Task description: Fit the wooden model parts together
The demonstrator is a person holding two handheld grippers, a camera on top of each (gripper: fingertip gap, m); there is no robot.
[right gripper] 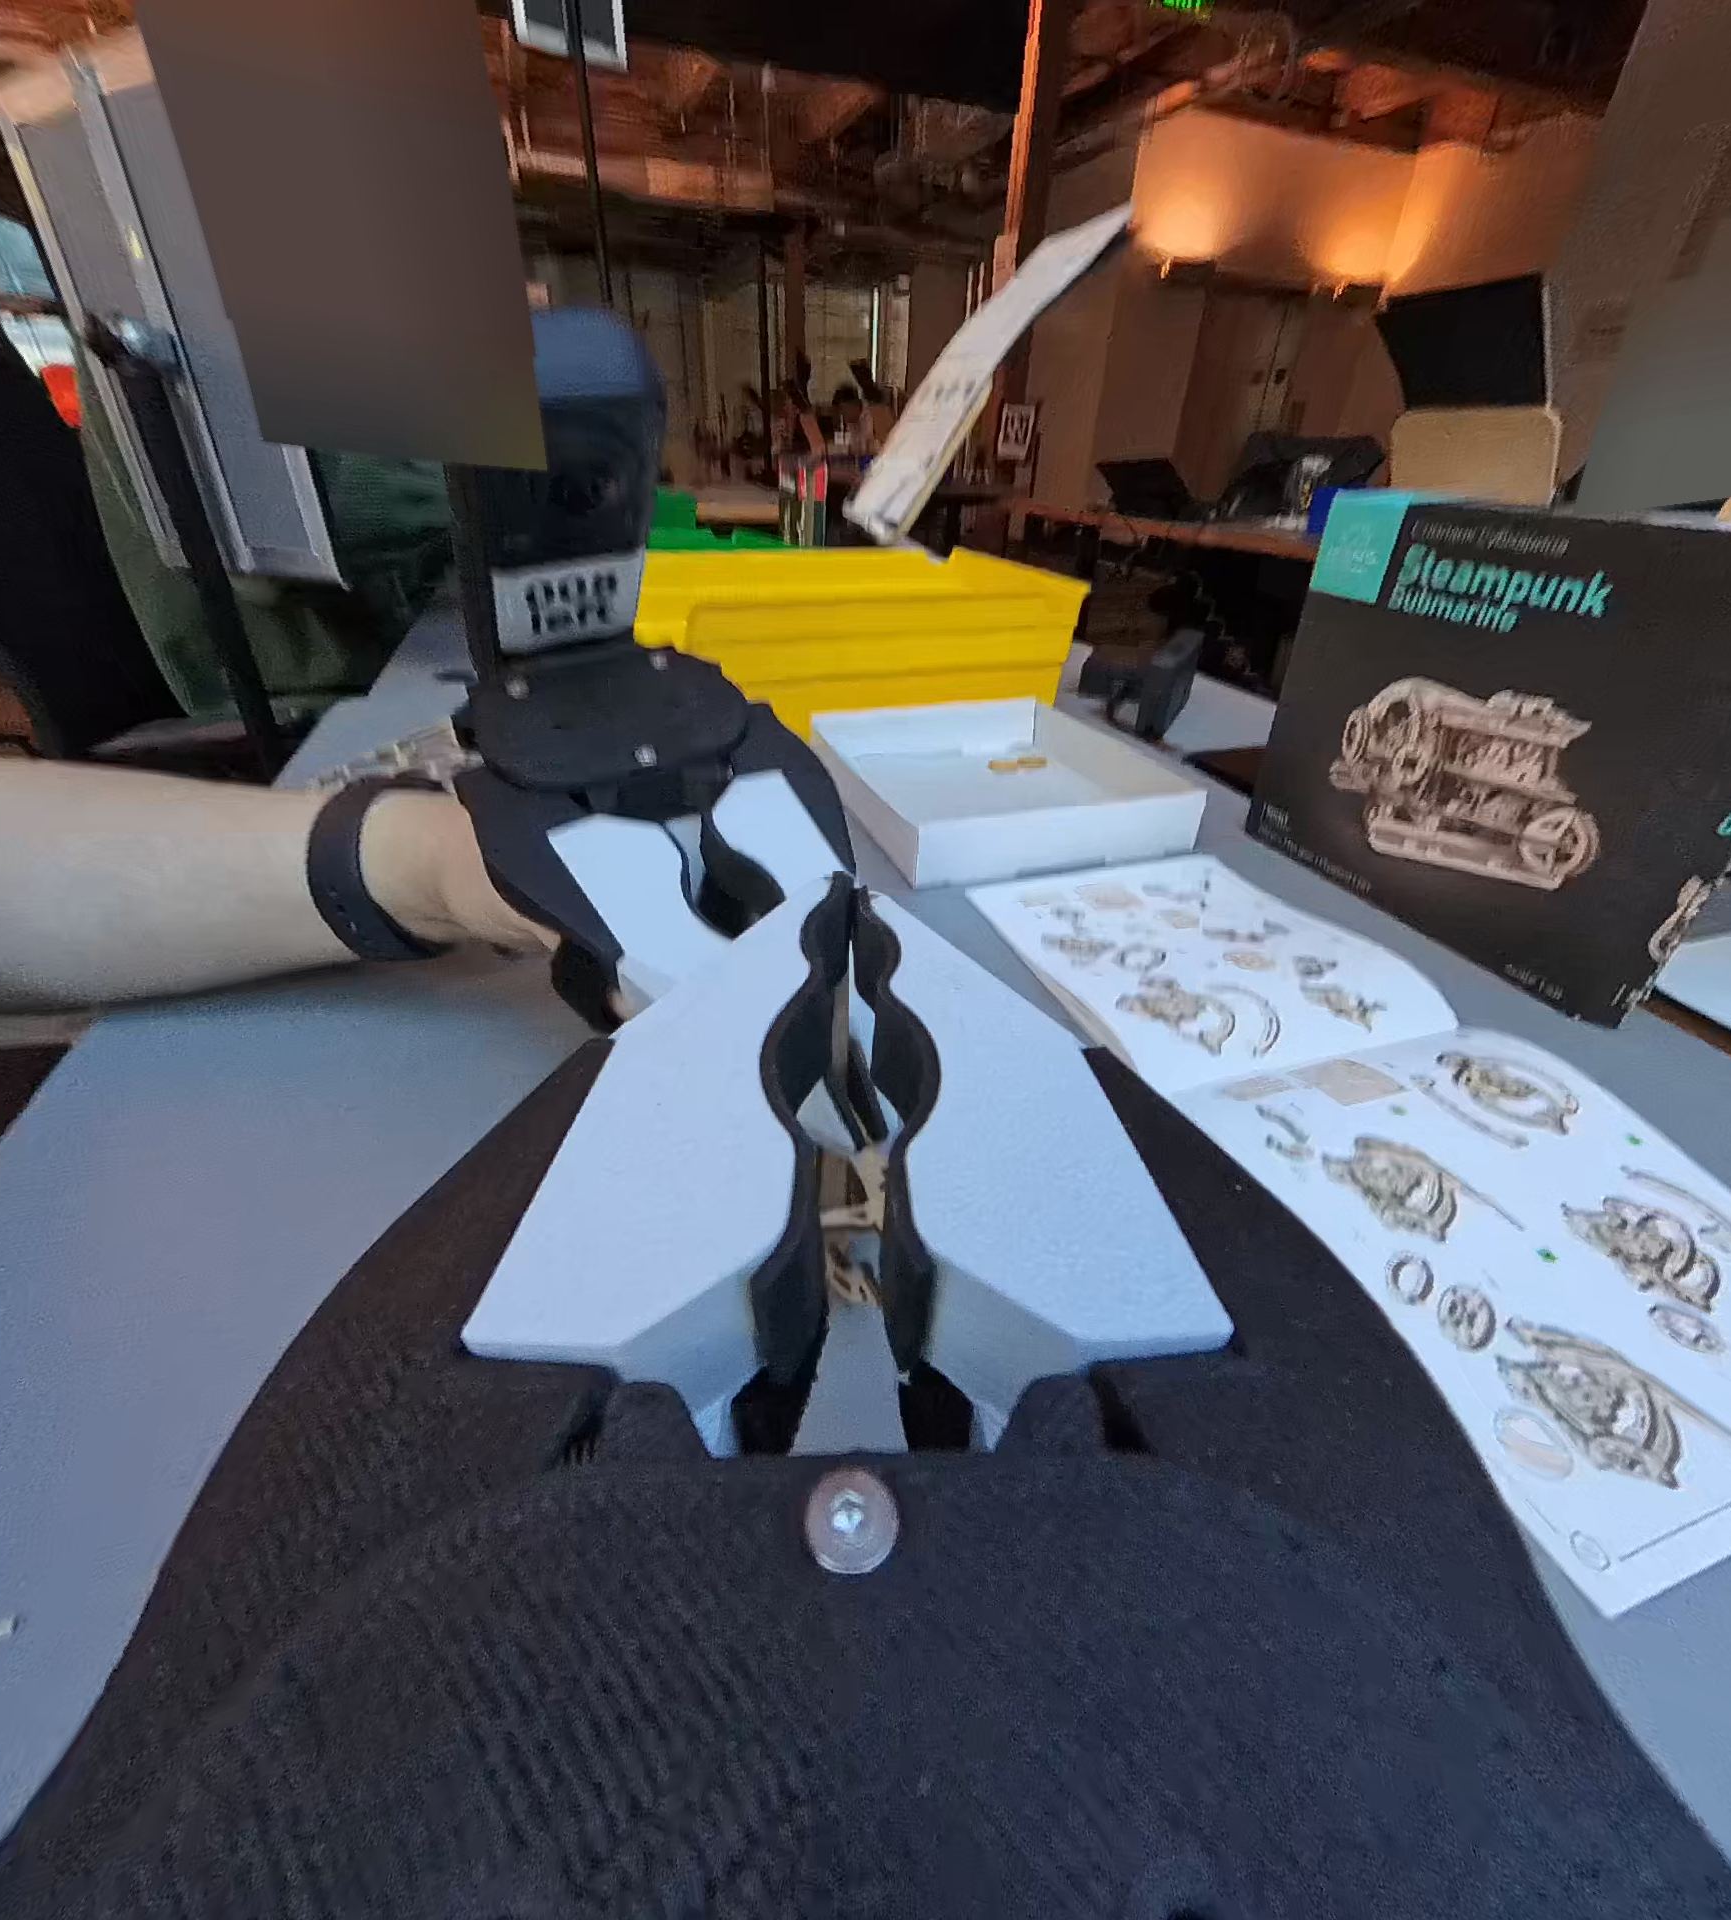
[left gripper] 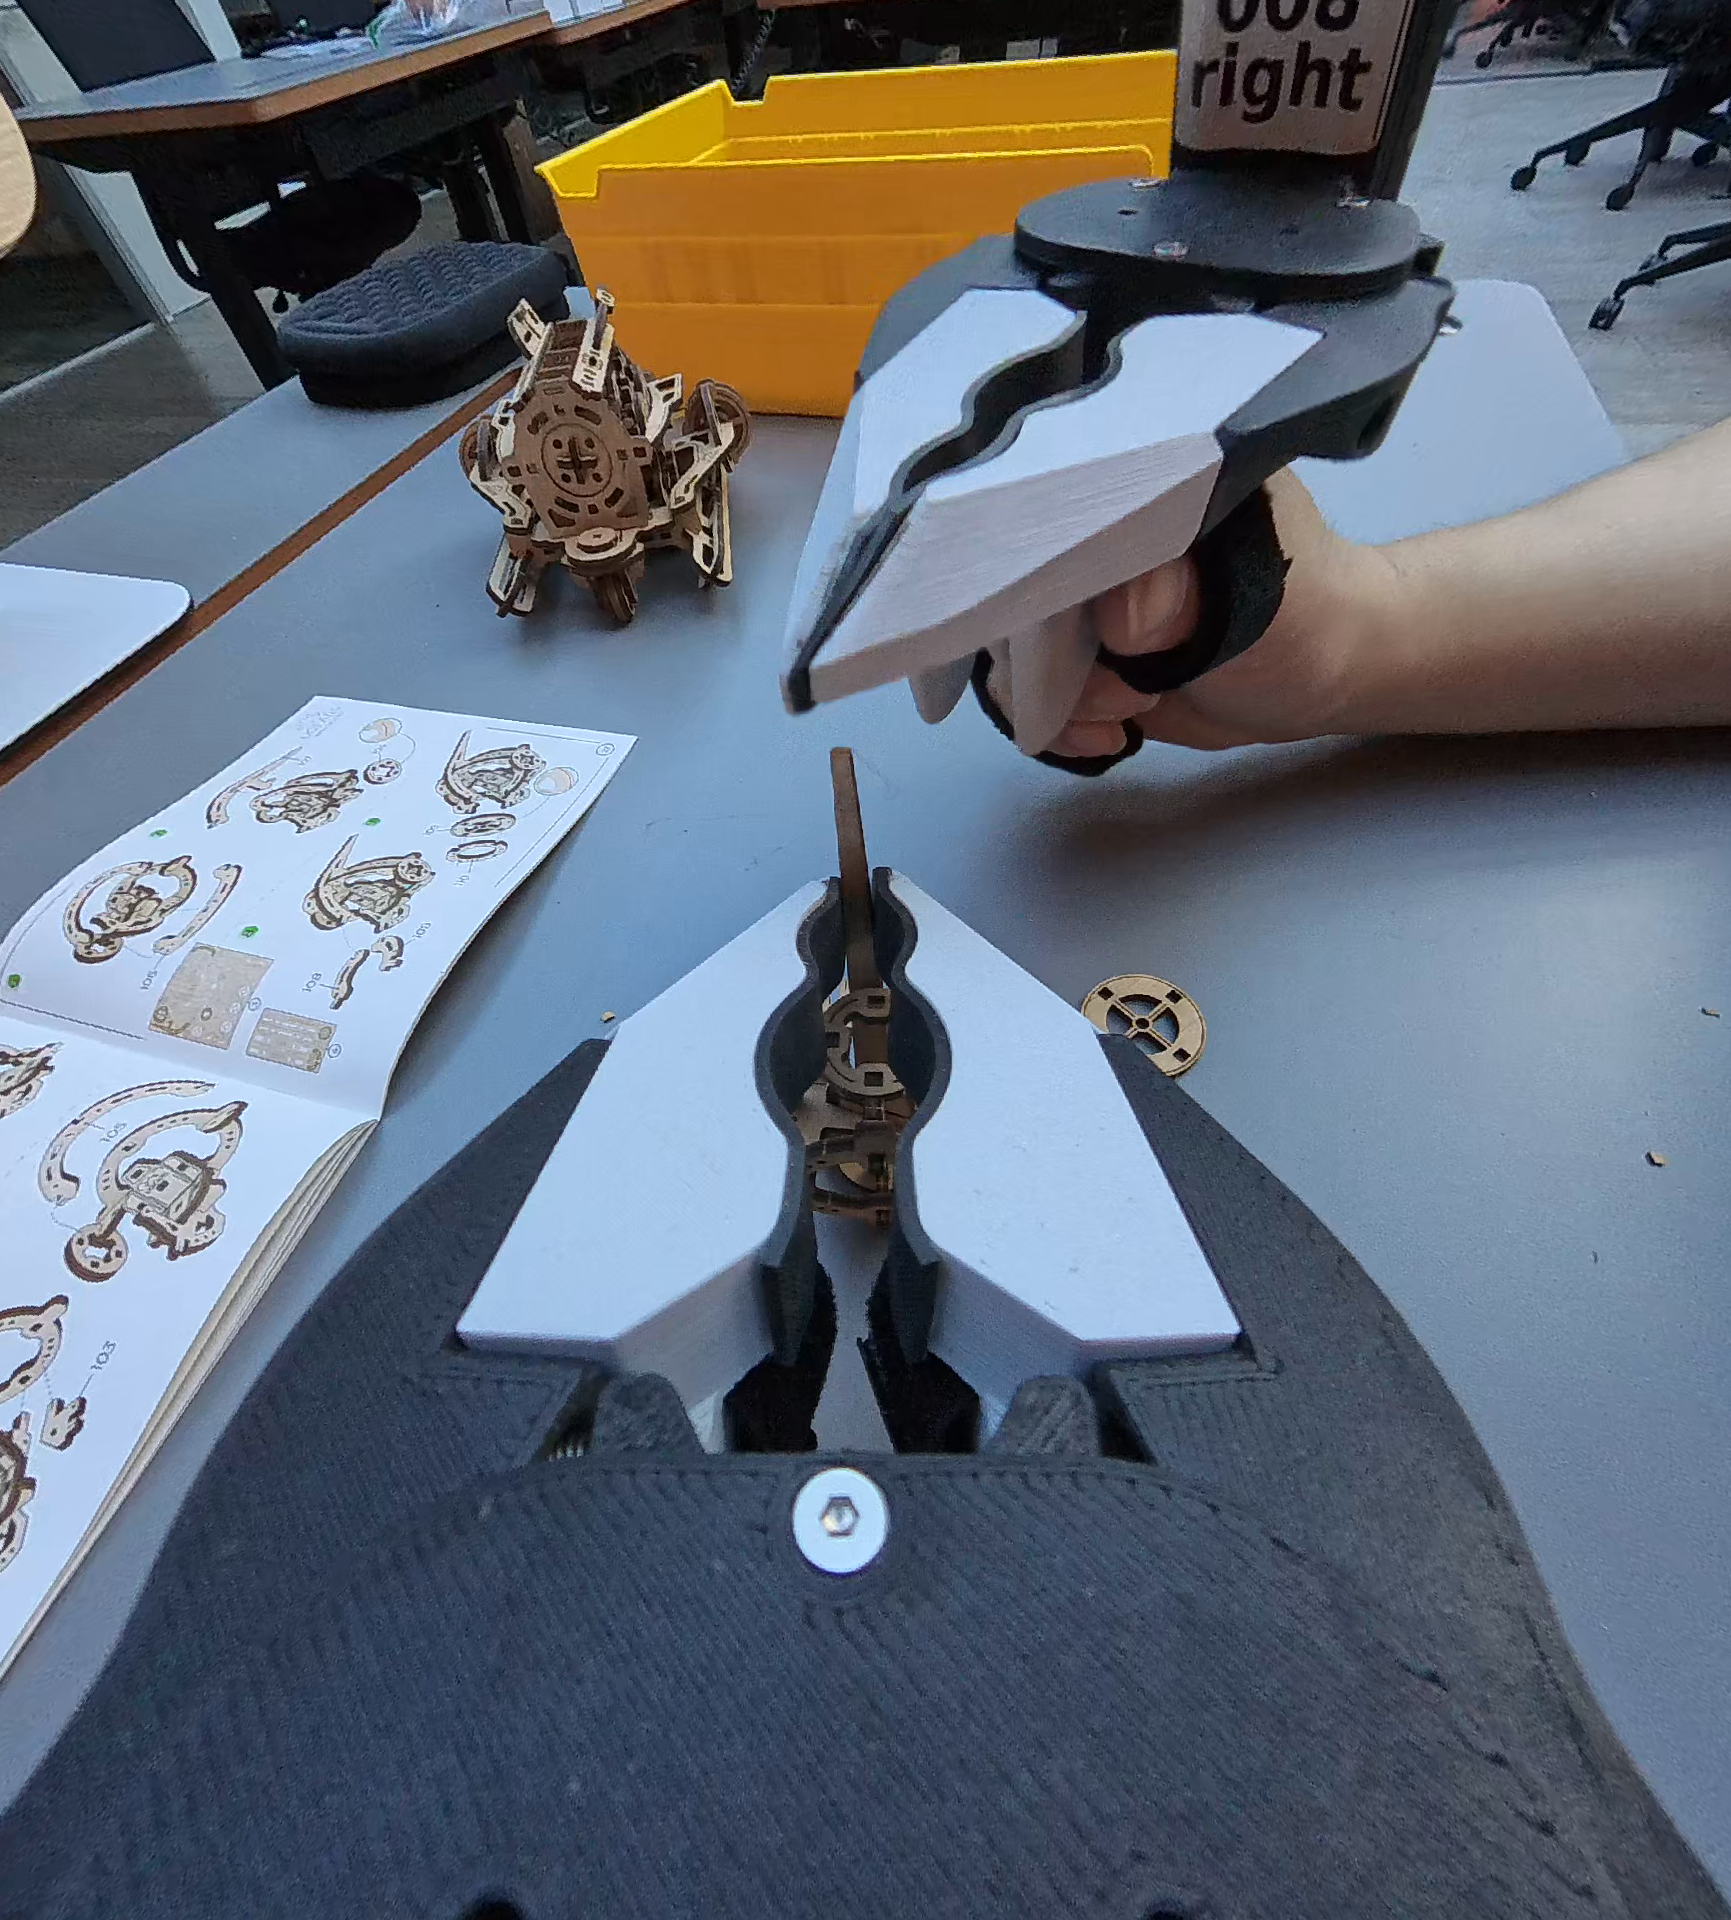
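Pinching a thin wooden part (left gripper: 848, 831) edge-on, the left gripper (left gripper: 850, 883) holds it upright above the grey table (left gripper: 1463, 1039), more wooden pieces showing between its fingers lower down. The right gripper (left gripper: 804, 681) hovers just beyond the part's top, jaws together with nothing visible at the tips. 1 round wooden disc (left gripper: 1143, 1023) lies beside the left gripper; the assembled wooden model (left gripper: 596, 462) stands farther back, near the yellow bin (left gripper: 840, 208). An open instruction booklet (left gripper: 217, 987) lies left.
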